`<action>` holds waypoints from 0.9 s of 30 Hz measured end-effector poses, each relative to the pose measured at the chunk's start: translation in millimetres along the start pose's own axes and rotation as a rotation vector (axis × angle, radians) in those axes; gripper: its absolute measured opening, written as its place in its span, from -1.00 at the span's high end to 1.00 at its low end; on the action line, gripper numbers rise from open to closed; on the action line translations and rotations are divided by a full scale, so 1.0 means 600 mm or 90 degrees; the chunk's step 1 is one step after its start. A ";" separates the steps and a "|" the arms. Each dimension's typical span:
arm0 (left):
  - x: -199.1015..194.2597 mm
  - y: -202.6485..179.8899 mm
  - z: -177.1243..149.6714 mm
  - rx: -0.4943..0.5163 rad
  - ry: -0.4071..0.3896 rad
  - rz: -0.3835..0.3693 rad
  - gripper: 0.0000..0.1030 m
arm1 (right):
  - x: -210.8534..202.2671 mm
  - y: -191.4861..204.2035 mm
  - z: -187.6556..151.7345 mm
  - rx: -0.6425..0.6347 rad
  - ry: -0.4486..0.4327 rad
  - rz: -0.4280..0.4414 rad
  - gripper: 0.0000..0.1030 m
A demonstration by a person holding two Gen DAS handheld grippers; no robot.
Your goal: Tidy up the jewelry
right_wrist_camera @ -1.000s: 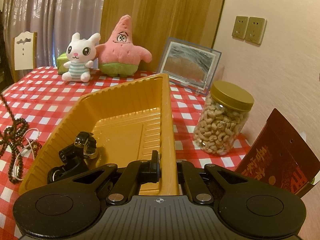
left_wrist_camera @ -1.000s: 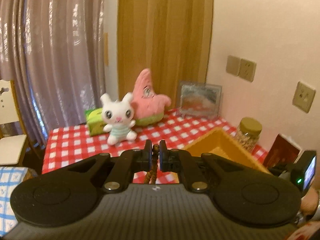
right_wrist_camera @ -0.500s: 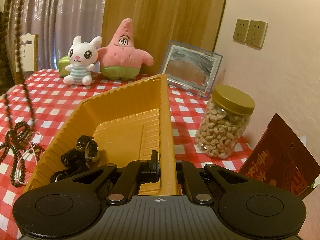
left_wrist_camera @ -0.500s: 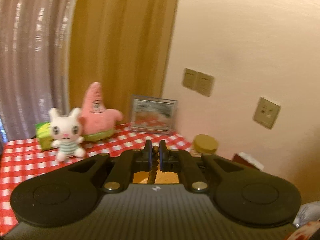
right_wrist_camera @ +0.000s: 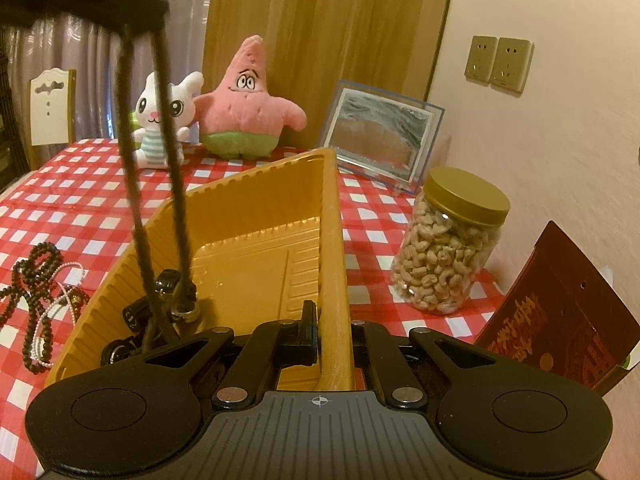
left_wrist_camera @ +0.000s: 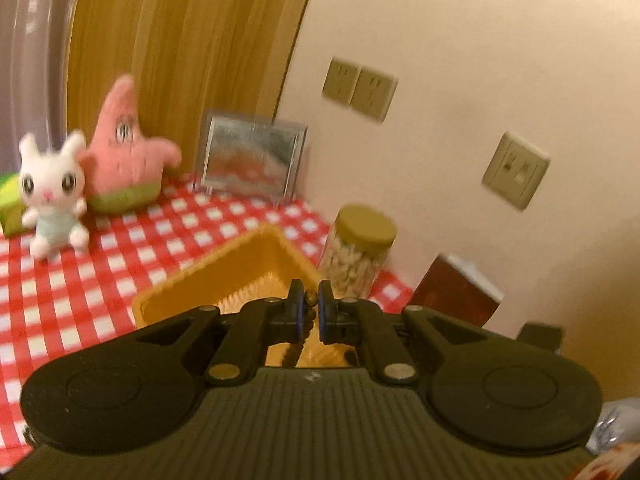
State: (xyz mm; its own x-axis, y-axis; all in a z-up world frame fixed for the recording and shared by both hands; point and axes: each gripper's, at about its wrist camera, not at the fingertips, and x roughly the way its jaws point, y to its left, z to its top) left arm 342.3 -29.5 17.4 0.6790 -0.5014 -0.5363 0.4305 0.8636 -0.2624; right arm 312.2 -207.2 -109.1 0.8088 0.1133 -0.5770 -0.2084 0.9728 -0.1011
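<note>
My left gripper (left_wrist_camera: 309, 307) is shut on a brown bead necklace (left_wrist_camera: 309, 298), which hangs down below its fingertips. In the right wrist view this left gripper (right_wrist_camera: 140, 20) is a dark blur at the top left. The necklace's two strands (right_wrist_camera: 138, 200) drop from it into the near left end of the yellow tray (right_wrist_camera: 256, 172), beside some black pieces (right_wrist_camera: 136, 314) lying there. My right gripper (right_wrist_camera: 332, 328) is shut on the tray's right wall. More bead strands and a pearl strand (right_wrist_camera: 36, 276) lie on the checked cloth left of the tray.
A jar of cashews (right_wrist_camera: 448, 252) and a dark red packet (right_wrist_camera: 560, 320) stand right of the tray by the wall. A picture frame (right_wrist_camera: 384, 136), a pink star plush (right_wrist_camera: 244, 108) and a white bunny plush (right_wrist_camera: 160, 120) line the back. A chair (right_wrist_camera: 50, 108) stands far left.
My left gripper has swung right and downward with the necklace, from over the cloth to above the tray, so the strands now hang into it. The right gripper has kept still on the tray wall.
</note>
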 end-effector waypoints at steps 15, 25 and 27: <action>-0.007 0.061 -0.052 -0.060 0.039 0.096 0.60 | 0.001 0.000 -0.002 0.000 0.005 0.001 0.93; -0.106 0.191 -0.116 -0.145 0.058 0.268 0.51 | 0.007 -0.006 -0.004 0.001 0.013 0.002 0.94; -0.126 0.212 -0.130 -0.155 0.063 0.299 0.50 | 0.008 -0.006 -0.005 0.000 0.014 0.002 0.94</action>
State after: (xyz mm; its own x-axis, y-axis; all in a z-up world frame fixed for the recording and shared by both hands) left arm 299.3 122.7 -38.0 0.7013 -0.0614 -0.7102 -0.0641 0.9868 -0.1486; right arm 315.0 -210.8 -113.8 0.7960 0.1112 -0.5951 -0.2103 0.9725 -0.0996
